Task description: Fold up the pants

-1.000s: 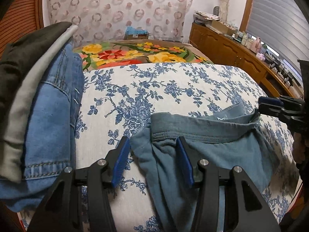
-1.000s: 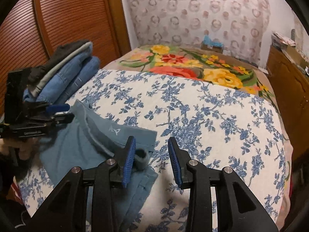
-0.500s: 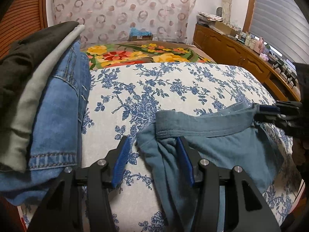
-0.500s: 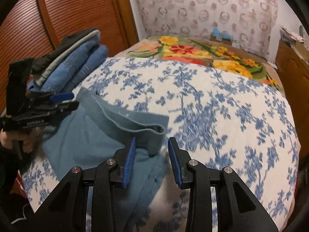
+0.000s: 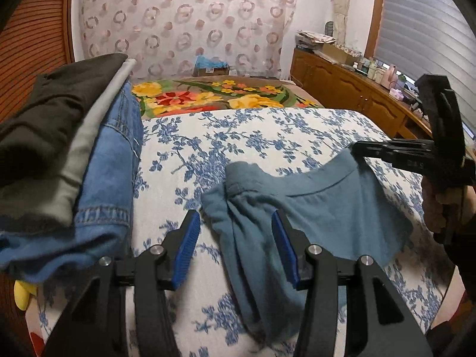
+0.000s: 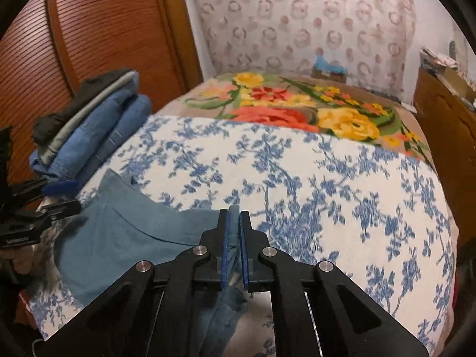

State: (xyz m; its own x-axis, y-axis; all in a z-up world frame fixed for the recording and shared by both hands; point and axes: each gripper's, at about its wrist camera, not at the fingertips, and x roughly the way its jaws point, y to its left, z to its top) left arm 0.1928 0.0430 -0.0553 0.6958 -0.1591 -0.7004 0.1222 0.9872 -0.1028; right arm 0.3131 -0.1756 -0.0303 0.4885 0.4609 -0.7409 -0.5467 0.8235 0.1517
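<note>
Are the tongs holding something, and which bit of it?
The right tongs pinch the teal pants at the waistband corner. The left tongs stand open around the other corner, gripping nothing.

No writing can be read for certain anywhere in either view. On the side of the right claw (image 5: 361,148), seen from the left wrist, there are small pale raised marks, too small to make out. On the side of the left claw (image 6: 64,197), seen from the right wrist, a short pale line of lettering stands low on the black body, blurred past reading. The papers and boxes on the wooden cabinet (image 5: 342,86) show print too small to read.
</note>
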